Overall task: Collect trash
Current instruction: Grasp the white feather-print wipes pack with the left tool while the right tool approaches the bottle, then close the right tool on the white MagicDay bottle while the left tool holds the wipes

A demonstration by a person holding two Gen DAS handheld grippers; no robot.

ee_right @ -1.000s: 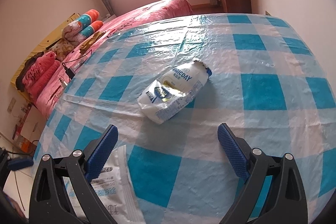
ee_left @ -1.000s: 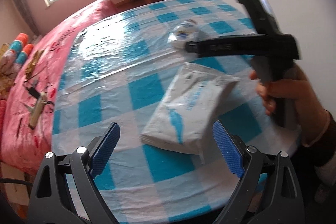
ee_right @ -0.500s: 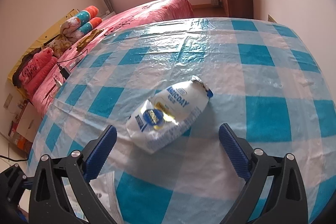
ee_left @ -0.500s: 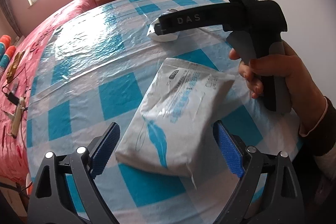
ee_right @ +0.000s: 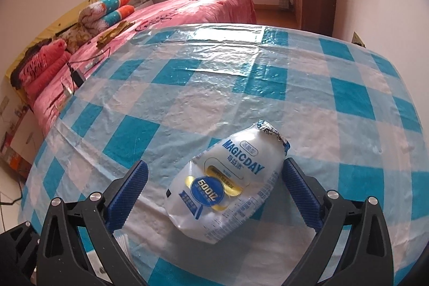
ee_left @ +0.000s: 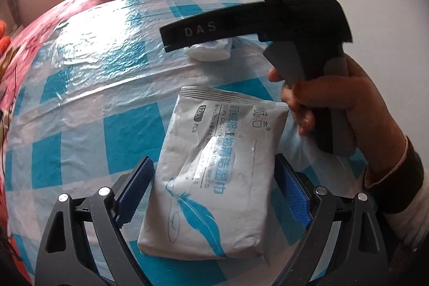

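Left wrist view has your left gripper point(ee_left: 214, 195) angled down over the table point(ee_left: 88, 103), its jaws spread wide with the white wipes pack point(ee_left: 214, 178) lying flat between the blue pads point(ee_left: 135, 189). The pack fills most of the gap; its right edge sits right at the right pad, though you cannot tell from here whether they touch, and a sliver of checked cloth shows at the left pad. Nothing is gripped yet. Beyond the pack, farther across the table from you, your right hand point(ee_left: 329, 103) holds the black handle of the other tool, whose body partly hides a white crumpled wrapper on the cloth.

From the right wrist, your right gripper point(ee_right: 214, 190) is as wide as it goes, its jaws having just been opening further, and the white MAGICDAY pouch point(ee_right: 228, 184) lies on the table point(ee_right: 187, 103) between them. The pouch sits closer to the right pad, its side just beside it, with clear cloth toward the left pad point(ee_right: 128, 195). Its crimped end points away from you across the table. It is not clamped. Past the far left edge of the table stands a bed point(ee_right: 193, 7) with pink bedding.
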